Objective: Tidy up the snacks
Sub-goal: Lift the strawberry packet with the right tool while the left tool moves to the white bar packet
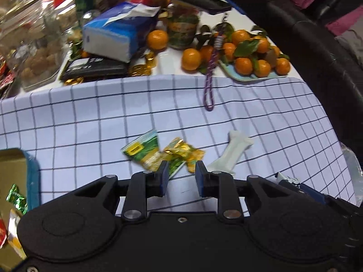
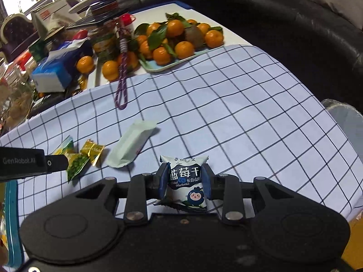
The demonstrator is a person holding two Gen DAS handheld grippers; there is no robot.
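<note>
On the checked cloth (image 1: 90, 117) lie a green-yellow snack packet (image 1: 143, 149), gold-wrapped candies (image 1: 183, 150) and a pale white packet (image 1: 229, 154). My left gripper (image 1: 181, 172) hovers just before them, jaws apart. The corner of a second green packet (image 1: 175, 168) shows between its tips, and I see no pad pressing on it. My right gripper (image 2: 185, 174) is shut on a white and dark blue dried-blueberry packet (image 2: 186, 192), held upright above the cloth. In the right wrist view the left gripper's fingers (image 2: 56, 163) overlap the green packet (image 2: 77, 166). A teal tin (image 1: 31, 176) with snacks is at far left.
Behind the cloth stand a blue tissue pack (image 1: 118, 34), jars (image 1: 183, 29), loose mandarins and a tray (image 2: 158, 68) of mandarins with leaves. A purple cord (image 1: 209, 86) trails onto the cloth. A black sofa (image 2: 295, 34) curves round the far side. A plastic-lined bin (image 2: 344, 117) stands at right.
</note>
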